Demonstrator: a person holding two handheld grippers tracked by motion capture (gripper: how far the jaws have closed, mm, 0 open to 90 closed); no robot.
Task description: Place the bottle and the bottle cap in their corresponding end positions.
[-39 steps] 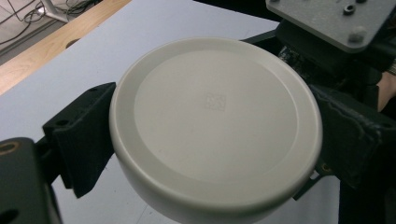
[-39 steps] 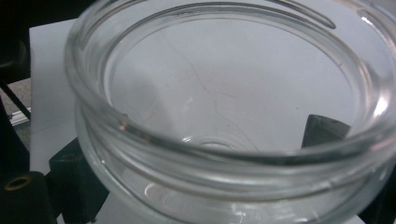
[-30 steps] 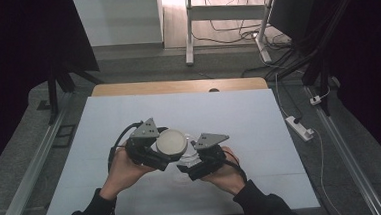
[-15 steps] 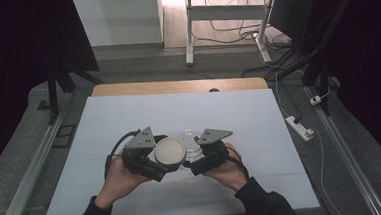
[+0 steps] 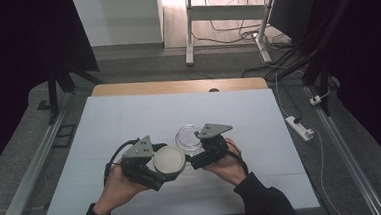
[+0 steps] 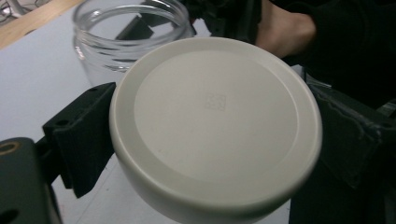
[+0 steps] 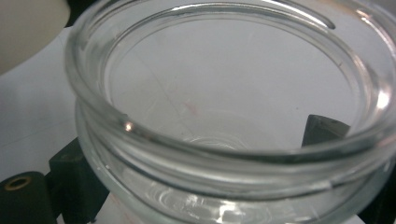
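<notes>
lid off, jar open near the desk's front edge

left tool clamps the white lid by its rim, held level just beside the glass jar; right tool grips the jar's body, mouth up. looks like the lid is between off and on: next it either lines up over the mouth or goes down flat. bare desk behind and on both sides gives plenty of room.

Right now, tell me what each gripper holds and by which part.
The left gripper clamps the white lid across its rim. The right gripper grips the open glass jar by its sides, below the neck.
</notes>
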